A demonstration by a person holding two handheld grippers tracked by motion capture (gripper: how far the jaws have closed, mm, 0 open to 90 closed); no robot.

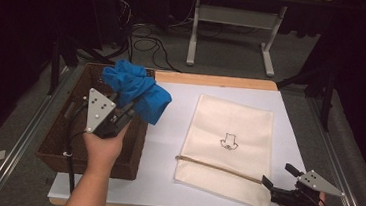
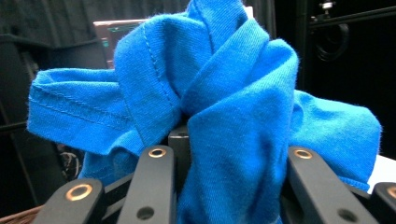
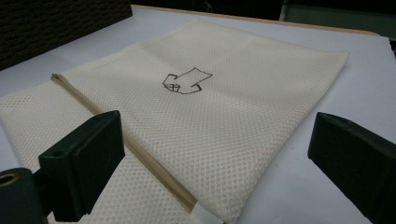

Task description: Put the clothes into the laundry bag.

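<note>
A bunched blue cloth (image 1: 137,91) hangs in the air over the right edge of a brown wicker basket (image 1: 58,132). My left gripper (image 1: 124,112) is shut on the cloth from below. In the left gripper view the blue cloth (image 2: 224,93) bulges up between the two black jaws of that gripper (image 2: 233,186). A cream mesh bag (image 1: 230,137) with a small drawn logo lies flat on the white sheet, its zipper (image 1: 215,167) near the front. My right gripper (image 1: 276,174) rests open by the bag's front right corner; in its own view the right gripper (image 3: 217,126) frames the mesh bag (image 3: 210,116), nothing between the pads.
A white sheet (image 1: 168,132) covers the wooden table. The basket stands at the table's left edge, and its dark wall (image 3: 56,23) shows far off in the right gripper view. Cables and a white table frame (image 1: 237,37) stand on the floor beyond.
</note>
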